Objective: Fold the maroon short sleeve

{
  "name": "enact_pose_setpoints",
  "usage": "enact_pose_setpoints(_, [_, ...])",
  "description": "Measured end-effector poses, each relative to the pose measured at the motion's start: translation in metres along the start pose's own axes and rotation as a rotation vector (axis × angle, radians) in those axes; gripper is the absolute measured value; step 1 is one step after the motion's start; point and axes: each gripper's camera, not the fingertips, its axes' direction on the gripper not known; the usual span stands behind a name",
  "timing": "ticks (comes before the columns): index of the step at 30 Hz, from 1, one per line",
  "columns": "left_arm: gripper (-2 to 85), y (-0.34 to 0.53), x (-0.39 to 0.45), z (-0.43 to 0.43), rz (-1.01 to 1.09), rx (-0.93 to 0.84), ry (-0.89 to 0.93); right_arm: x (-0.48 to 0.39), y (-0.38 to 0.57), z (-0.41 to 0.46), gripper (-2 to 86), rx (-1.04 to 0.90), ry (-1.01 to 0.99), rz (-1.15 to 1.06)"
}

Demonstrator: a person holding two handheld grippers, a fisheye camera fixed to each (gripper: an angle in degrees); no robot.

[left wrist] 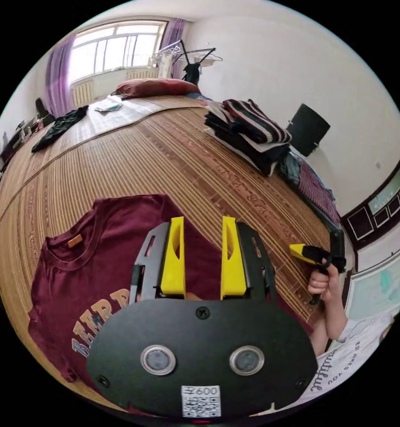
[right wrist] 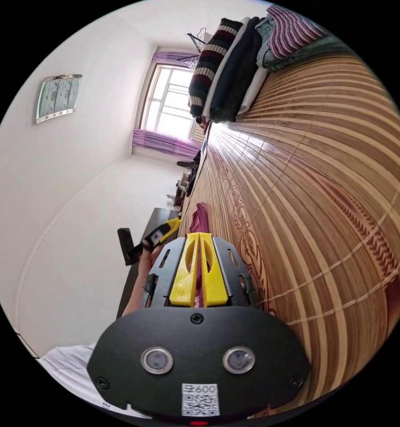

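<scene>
Maroon shirt [left wrist: 97, 275]: it lies flat, chest print up, on the woven mat [left wrist: 173, 155] near the near edge, collar toward the mat's middle; in the right gripper view it shows only as a thin strip.
Left gripper [left wrist: 203, 255]: it hovers above the shirt's right half, its yellow jaws standing wide apart and holding nothing.
Right gripper [right wrist: 199, 271]: its jaws are drawn together at the tips with a sliver of maroon between them; whether they truly pinch cloth I cannot tell.
Step in hand: judging by the flat shirt, the first fold is not yet made.
Doing it well: take the sleeve edge and the hem on the same side, lift both evenly, and lay that side over the middle so the edge runs straight and the collar stays square.
Hidden: the shirt's lower part and one sleeve sit behind the left gripper's black body.
Hard to make out: the far clothes pile [left wrist: 248, 129] by the mat's far edge is a jumble of folded items.
</scene>
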Motion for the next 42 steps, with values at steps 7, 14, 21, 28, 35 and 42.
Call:
enact_pose_setpoints(7, [0.6,-0.029,-0.043,0.041,-0.139,-0.001,-0.112,-0.001,-0.003,0.008,-0.9,-0.049,0.009,-0.010])
enact_pose_setpoints(14, [0.1,-0.039,-0.039,0.083,-0.078,-0.025,-0.152,-0.002,-0.001,0.010,-0.8,-0.041,0.018,-0.012])
enact_pose_setpoints(21, [0.1,-0.044,-0.042,0.097,-0.087,-0.068,-0.141,-0.002,0.000,0.012,-0.8,-0.052,0.023,-0.010])
enact_pose_setpoints(28, [0.0,-0.055,-0.019,0.087,-0.035,-0.035,-0.093,-0.002,0.002,0.013,-0.8,-0.050,0.025,-0.005])
enact_pose_setpoints(35, [0.1,-0.072,0.021,0.125,0.085,-0.132,-0.256,-0.011,0.005,0.019,-0.8,-0.070,0.056,-0.062])
enact_pose_setpoints(42, [0.1,-0.076,0.024,0.108,0.040,-0.115,-0.259,-0.005,0.004,0.018,-0.8,-0.064,0.034,-0.028])
